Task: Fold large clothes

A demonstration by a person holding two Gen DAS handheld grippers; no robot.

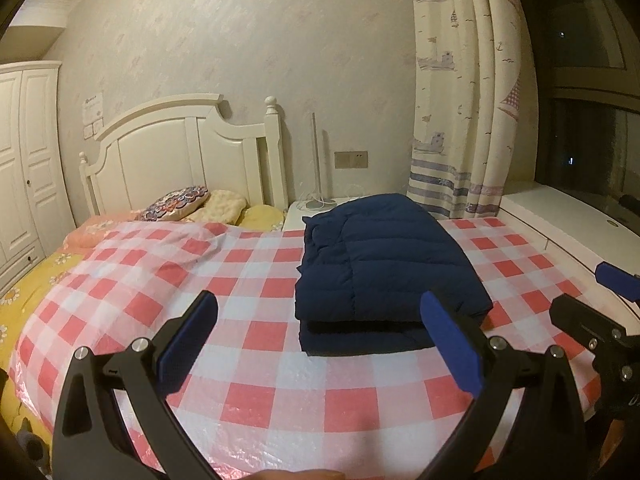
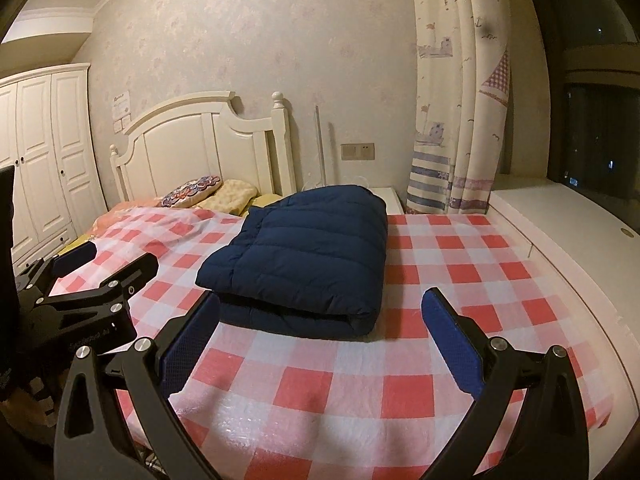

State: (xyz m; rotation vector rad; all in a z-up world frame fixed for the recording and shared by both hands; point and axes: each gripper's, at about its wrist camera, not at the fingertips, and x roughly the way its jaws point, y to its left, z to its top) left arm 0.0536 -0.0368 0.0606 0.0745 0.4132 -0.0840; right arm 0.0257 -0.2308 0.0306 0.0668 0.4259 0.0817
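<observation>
on the checkered sheet (image 1: 280, 400), folded navy jacket (image 1: 384, 256) lies beyond both spread-jawed grippers: left gripper (image 1: 320, 344), right gripper (image 2: 320, 344).

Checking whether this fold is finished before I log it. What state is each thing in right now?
Navy puffer jacket: folded into a compact stack, lying on the checkered sheet, not held.
Left claw: open, empty, in front of the jacket.
Right claw: open, empty, in front of the jacket.
Checkered sheet: spread over the bed, rumpled near the pillows.
Curtain: drawn aside.
Wardrobe: doors closed.
</observation>
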